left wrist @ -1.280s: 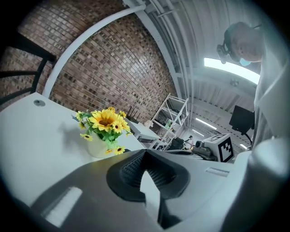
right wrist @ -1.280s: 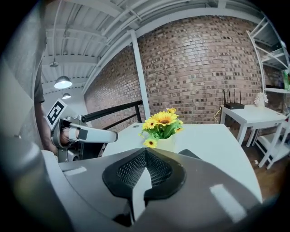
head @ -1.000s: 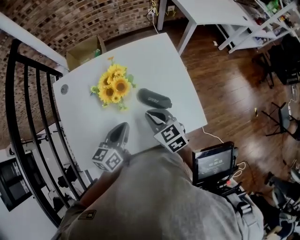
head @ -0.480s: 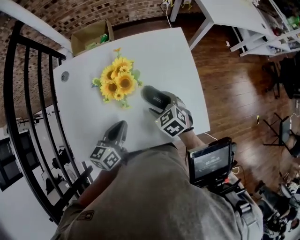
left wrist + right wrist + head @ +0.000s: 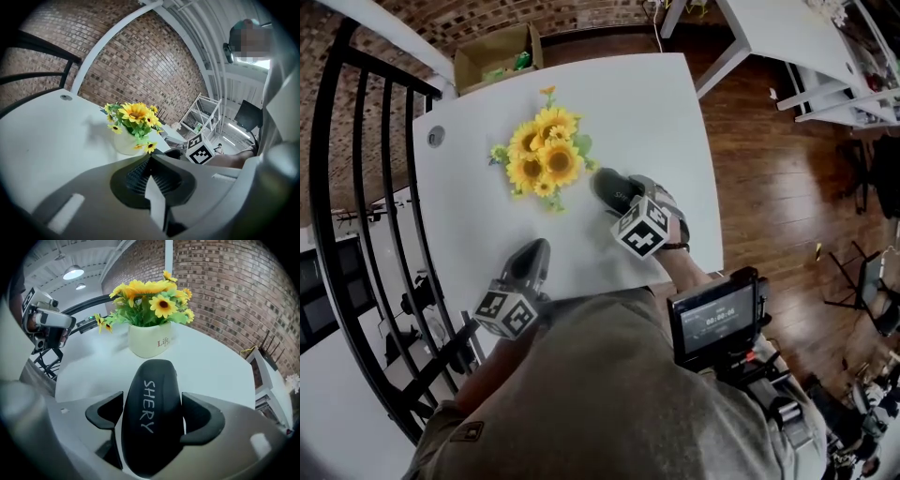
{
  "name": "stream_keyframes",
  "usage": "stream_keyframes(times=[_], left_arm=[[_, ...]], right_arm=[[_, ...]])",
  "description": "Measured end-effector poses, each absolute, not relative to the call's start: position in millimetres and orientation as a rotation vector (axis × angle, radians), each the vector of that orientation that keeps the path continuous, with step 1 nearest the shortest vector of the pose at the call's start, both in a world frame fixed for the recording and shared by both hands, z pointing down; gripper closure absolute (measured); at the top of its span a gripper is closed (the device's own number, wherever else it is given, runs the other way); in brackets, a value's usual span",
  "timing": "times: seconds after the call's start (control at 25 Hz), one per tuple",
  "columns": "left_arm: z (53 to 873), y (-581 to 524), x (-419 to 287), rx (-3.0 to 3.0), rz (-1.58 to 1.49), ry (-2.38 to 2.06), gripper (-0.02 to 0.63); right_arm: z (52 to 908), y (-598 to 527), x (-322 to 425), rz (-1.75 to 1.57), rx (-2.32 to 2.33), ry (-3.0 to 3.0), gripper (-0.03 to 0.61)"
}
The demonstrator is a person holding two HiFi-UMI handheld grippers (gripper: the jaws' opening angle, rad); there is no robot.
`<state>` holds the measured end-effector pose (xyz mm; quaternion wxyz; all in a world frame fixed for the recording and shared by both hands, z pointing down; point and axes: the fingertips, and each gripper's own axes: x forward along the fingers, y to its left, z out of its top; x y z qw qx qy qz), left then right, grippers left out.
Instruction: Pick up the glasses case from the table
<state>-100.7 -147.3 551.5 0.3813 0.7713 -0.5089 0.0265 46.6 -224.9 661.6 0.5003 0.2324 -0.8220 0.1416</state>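
Forward over the past second, the right gripper (image 5: 633, 199) has come from short of the glasses case (image 5: 607, 184) to straddle it, while the left gripper (image 5: 536, 251) has stayed over the white table's (image 5: 469, 225) near side. From the head view, the dark case lies on the table just beside a bunch of sunflowers (image 5: 546, 159), and beyond the far edge an open cardboard box (image 5: 492, 54) on the floor holds something green, too small to make out. Seen from the left gripper view, the left gripper (image 5: 150, 160) has its jaws pressed together on nothing; ahead, a pale vase (image 5: 125, 143) holds the sunflowers (image 5: 136, 115), with the right gripper's marker cube (image 5: 200, 149) to its right. Along the right gripper view, the right gripper (image 5: 153, 414) has its jaws spread, one on each side of the glasses case (image 5: 151, 394), which is closed and rests lengthwise on the table (image 5: 211, 366). A sliver of table shows between the case and the pad at that view's left, while the other pad sits against it. Just past the case stands the cream vase (image 5: 150, 340), full of sunflowers (image 5: 147, 298).
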Motion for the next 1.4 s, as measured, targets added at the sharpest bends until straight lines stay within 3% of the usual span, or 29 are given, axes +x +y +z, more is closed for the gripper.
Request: stream_keyframes(times=[0.08,0.68,1.4], left_arm=[[552.4,-146.8,-101.2,1.961,0.07,-1.306,0.612],[546.7,-146.8,-96.7,2.005,0.036,-1.302,0.612],[483.0,-144.9,-122.4,2.193,-0.138,-1.251,0.612]], right_arm=[[664.0,-226.9,48.3,0.347,0.565,-1.979,0.207],[649.2,-226.7,52.3,0.351,0.655,-2.031,0.212],[506.2,-190.6,23.5,0.621,1.111,-2.411,0.212]])
